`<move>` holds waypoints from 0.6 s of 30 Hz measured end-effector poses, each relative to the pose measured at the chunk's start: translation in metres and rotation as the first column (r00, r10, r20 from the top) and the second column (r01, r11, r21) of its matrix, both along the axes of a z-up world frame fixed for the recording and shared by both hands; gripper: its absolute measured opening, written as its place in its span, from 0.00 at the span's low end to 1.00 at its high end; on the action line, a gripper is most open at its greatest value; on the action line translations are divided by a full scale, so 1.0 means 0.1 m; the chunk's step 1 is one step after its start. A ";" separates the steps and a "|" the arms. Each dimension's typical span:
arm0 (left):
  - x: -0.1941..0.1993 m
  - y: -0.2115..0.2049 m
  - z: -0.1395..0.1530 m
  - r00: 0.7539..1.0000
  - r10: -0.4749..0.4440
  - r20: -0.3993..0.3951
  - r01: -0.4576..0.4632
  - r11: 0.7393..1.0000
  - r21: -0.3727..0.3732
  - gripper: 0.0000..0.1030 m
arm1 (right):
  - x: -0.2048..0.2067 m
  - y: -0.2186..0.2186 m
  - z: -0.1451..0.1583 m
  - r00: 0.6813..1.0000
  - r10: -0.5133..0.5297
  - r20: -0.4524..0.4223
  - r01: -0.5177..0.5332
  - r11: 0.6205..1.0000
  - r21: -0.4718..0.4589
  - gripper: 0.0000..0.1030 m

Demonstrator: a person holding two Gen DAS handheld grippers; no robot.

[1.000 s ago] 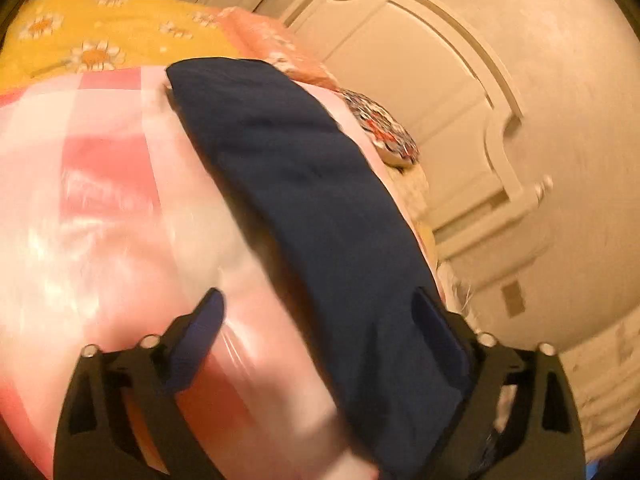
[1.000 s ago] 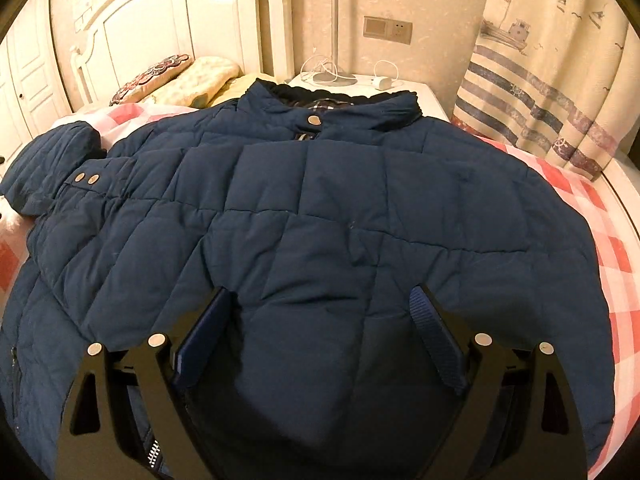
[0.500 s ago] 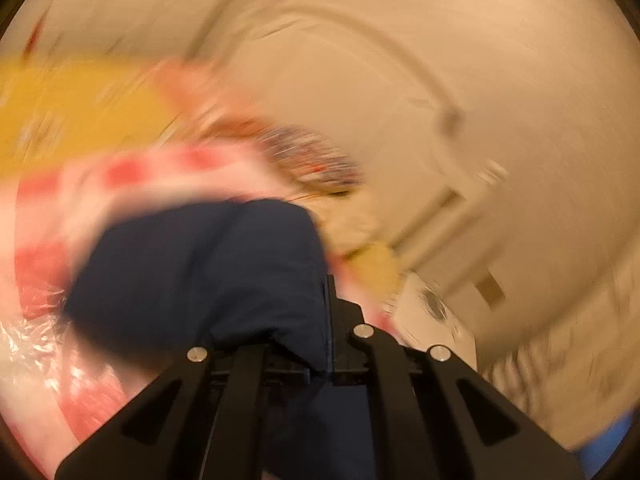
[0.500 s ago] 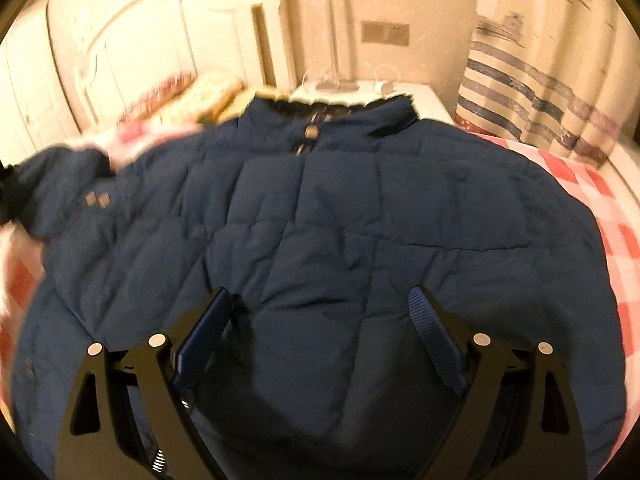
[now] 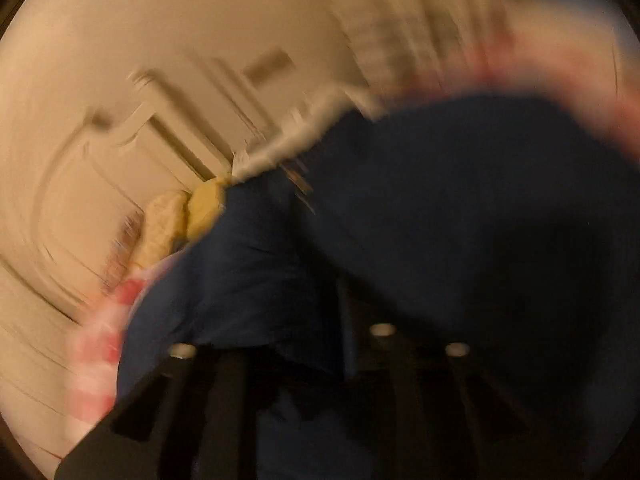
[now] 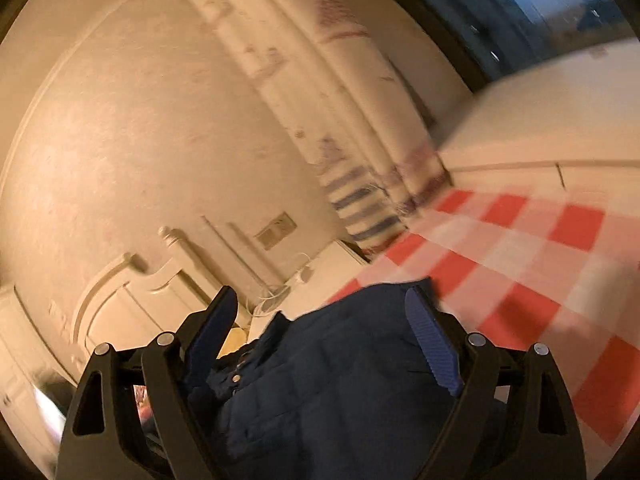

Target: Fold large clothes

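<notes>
A navy quilted jacket lies on a red-and-white checked bedspread. In the blurred left wrist view, my left gripper is shut on the jacket's sleeve, which hangs over the jaws, with the jacket body beyond. In the right wrist view, my right gripper is open and tilted, with its blue pads spread above the jacket's collar and right shoulder. It holds nothing.
A white headboard and pillows stand at the left. A white nightstand with cables sits beside the bed, and a striped curtain hangs behind it. A window is at upper right.
My left gripper closed on the sleeve and swung it up and over toward the jacket body. My right gripper tilted and moved toward the jacket's right shoulder, staying open.
</notes>
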State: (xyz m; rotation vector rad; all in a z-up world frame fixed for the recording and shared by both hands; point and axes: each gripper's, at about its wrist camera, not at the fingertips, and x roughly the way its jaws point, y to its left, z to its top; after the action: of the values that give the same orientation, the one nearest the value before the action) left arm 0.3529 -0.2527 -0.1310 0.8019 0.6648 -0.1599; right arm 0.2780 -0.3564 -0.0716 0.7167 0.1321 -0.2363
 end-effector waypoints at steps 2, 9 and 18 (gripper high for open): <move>-0.15 -0.11 -0.19 0.992 -0.030 0.121 0.014 0.991 0.134 0.21 | 0.05 -0.05 -0.05 1.000 0.006 -0.019 -0.006 0.999 0.032 0.81; -0.46 0.13 0.02 0.969 -0.230 0.092 0.211 0.960 0.183 0.77 | 0.08 -0.11 -0.12 0.999 0.025 -0.040 -0.022 0.997 0.073 0.82; -1.08 0.34 0.29 0.868 -0.481 0.125 0.425 0.848 0.318 0.84 | 0.11 -0.09 -0.14 0.998 0.039 -0.056 -0.036 0.998 0.051 0.82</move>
State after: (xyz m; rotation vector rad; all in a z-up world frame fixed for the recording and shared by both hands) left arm 0.2453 -0.2187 -0.1024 1.2308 0.2950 -0.4195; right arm 0.2885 -0.3652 -0.0851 0.7570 0.2065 -0.2186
